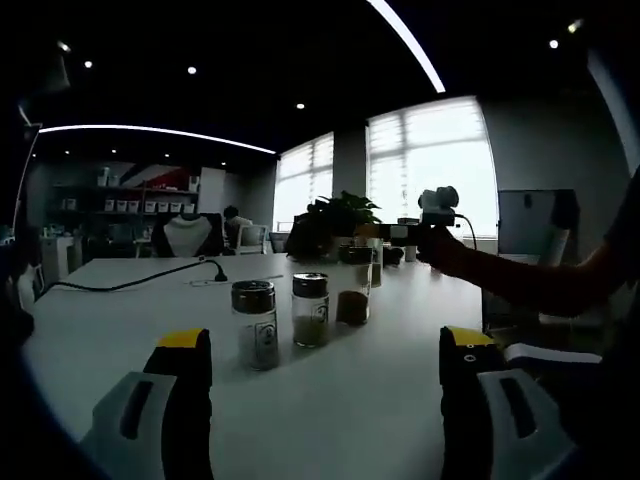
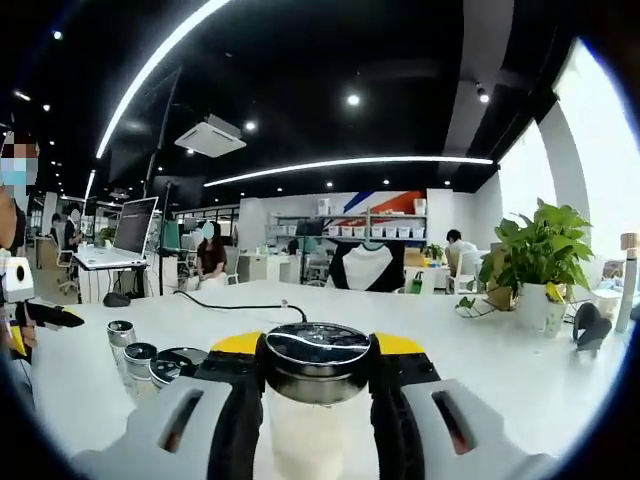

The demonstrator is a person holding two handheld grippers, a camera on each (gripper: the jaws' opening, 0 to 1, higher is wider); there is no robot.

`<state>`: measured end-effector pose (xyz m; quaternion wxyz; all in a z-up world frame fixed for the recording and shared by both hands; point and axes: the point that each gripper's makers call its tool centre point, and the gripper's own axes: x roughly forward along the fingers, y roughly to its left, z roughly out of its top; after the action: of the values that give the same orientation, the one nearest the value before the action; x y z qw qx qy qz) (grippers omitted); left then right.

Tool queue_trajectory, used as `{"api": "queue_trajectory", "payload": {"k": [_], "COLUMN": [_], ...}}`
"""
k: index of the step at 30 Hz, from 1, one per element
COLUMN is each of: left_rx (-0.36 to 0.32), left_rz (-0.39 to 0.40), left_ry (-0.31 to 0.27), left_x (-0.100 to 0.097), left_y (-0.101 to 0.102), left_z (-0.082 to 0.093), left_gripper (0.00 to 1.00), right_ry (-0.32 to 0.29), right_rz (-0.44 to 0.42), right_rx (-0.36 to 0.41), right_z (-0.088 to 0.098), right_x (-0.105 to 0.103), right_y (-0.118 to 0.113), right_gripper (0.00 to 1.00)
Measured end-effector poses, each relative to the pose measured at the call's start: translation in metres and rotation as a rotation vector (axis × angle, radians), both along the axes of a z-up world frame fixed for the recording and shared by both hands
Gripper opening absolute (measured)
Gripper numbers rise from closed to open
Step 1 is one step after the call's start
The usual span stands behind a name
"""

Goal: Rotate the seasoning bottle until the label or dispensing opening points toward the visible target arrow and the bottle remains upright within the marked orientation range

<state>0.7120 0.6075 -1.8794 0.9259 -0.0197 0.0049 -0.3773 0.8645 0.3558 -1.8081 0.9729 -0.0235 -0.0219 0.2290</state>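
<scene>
Right tool clamps a seasoning bottle; left tool waits open.

In the right gripper view, the right tool (image 2: 318, 400) grips the upright seasoning bottle (image 2: 315, 395) at bottom centre, above the white desk (image 2: 500, 370). In the left gripper view, the left tool (image 1: 325, 385) stands open at the bottom, jaws wide apart, before three jars (image 1: 300, 315) at frame centre.

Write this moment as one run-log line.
right gripper: shut on metal-lidded glass seasoning bottle, upright | left gripper: open, empty | white table

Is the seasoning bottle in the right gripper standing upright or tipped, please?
Upright: the seasoning bottle shows its cap on top between the right gripper jaws.
</scene>
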Motion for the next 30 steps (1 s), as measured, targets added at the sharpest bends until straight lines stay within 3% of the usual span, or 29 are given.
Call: {"api": "queue_trajectory", "payload": {"k": [7,11,19,22,27,30], "left_rx": [-0.014,-0.056,-0.049,-0.08,-0.095,-0.093], "left_rz": [-0.016,-0.026,-0.07,-0.09,-0.123,-0.143], "left_ry": [-0.002,-0.011,-0.041,-0.069,-0.048,-0.049], "left_x": [-0.002,-0.003,-0.015,-0.02,-0.025,-0.029], "left_y": [-0.01,-0.014,-0.033,-0.039,-0.047,-0.05], "left_z": [-0.001,0.002,0.006,0.011,0.01,0.01], "left_gripper": [1.0,1.0,1.0,1.0,1.0,1.0], "right_ry": [-0.039,-0.053,-0.11,-0.117,-0.126,-0.113], "right_rz": [-0.014,-0.005,0.12,0.171,0.236,0.276], "right_rx": [0.022,0.033,0.027,0.055,0.1,0.064], "right_z": [0.002,0.004,0.017,0.021,0.027,0.026], "right_x": [-0.037,-0.057,-0.108,-0.121,-0.138,-0.145], "right_y": [-0.004,-0.002,0.036,0.05,0.07,0.082], "right_gripper": [0.38,0.38,0.38,0.38,0.38,0.38]}}
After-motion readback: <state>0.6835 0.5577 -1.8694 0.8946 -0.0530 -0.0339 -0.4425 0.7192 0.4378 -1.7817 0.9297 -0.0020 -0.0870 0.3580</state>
